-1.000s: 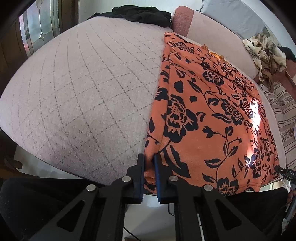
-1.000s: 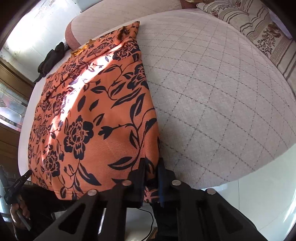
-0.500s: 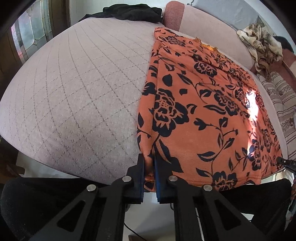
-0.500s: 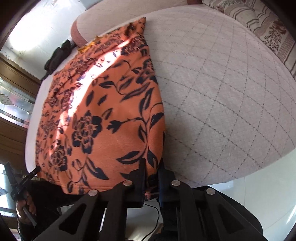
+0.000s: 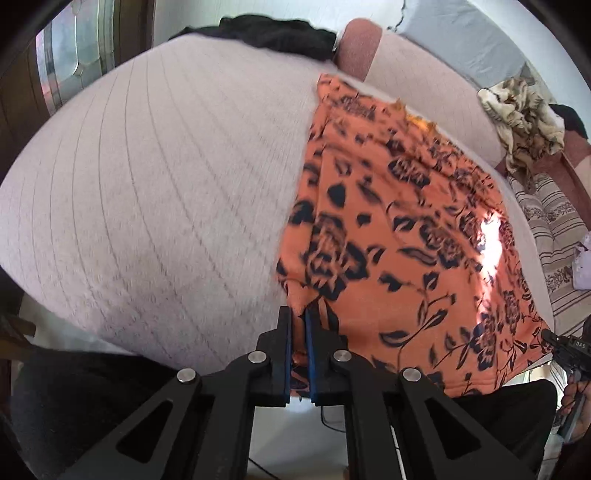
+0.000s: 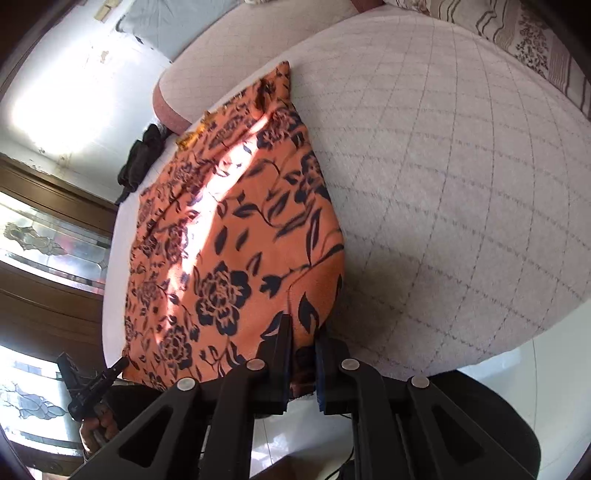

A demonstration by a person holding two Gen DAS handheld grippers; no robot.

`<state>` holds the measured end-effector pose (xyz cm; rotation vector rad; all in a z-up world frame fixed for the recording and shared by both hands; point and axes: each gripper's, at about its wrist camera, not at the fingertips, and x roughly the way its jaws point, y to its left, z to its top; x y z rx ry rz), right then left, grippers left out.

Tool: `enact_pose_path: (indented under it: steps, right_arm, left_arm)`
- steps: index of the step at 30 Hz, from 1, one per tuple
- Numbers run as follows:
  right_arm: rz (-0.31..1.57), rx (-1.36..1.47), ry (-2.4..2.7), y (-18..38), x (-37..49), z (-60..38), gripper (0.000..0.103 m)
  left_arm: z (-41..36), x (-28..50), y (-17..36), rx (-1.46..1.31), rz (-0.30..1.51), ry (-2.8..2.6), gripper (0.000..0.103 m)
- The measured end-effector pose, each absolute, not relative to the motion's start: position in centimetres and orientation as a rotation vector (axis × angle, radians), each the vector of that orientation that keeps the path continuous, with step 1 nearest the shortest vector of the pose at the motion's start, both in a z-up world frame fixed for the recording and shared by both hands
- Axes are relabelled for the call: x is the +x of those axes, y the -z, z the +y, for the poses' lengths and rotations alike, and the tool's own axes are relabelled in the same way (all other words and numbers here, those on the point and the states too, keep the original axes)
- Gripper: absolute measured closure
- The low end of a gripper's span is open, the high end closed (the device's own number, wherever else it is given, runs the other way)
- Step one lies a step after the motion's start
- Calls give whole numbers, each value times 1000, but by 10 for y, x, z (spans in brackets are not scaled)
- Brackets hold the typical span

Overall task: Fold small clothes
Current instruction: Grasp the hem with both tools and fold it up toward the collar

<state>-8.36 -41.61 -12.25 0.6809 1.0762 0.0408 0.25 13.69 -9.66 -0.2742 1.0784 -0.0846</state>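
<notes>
An orange garment with black flowers lies spread lengthwise on a pale quilted bed. My left gripper is shut on the garment's near left corner at the bed's front edge. In the right wrist view the same garment fills the left half. My right gripper is shut on its near right corner. The near hem hangs over the bed's edge between both grippers.
A black garment lies at the far end of the bed by a pink bolster. A beige patterned cloth and striped pillows lie to the right. A wooden glass-panelled cabinet stands left.
Both grippers have pulled the near corners toward the bed's front edge and lifted slightly. The garment has slid nearer and looks more bunched; the views are blurred by motion.
</notes>
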Motion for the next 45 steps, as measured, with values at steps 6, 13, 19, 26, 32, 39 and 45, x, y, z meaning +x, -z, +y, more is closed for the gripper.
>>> enact_pose_path:
  steps: [6,13,19,26,32,39,45]
  right_arm:
    - [1019,697,-75,104,-68,-423,92]
    - [936,693,-147,76,-17,-424,93]
    - [900,641,-205,60,38,-419,93]
    - [904,691,-171,83,15,-428,92]
    - [886,666,-164,78,3,-425,92]
    - [878,665,-161,80,-11,-423,92]
    - [868,690,-153,82,-14,-432,92]
  left_arm:
    - [141,25,87,-335,1071,91,98]
    - [140,86,32,-324,903,66,102]
    - [155,92,20,-351,882,69,100]
    - [158,22,79,-429,1120,48,58]
    - [130,2,122,-393,1231,84,46]
    - [122,-3,127,-277,1232,56,90]
    - [126,1,96,-303,1151,127,93]
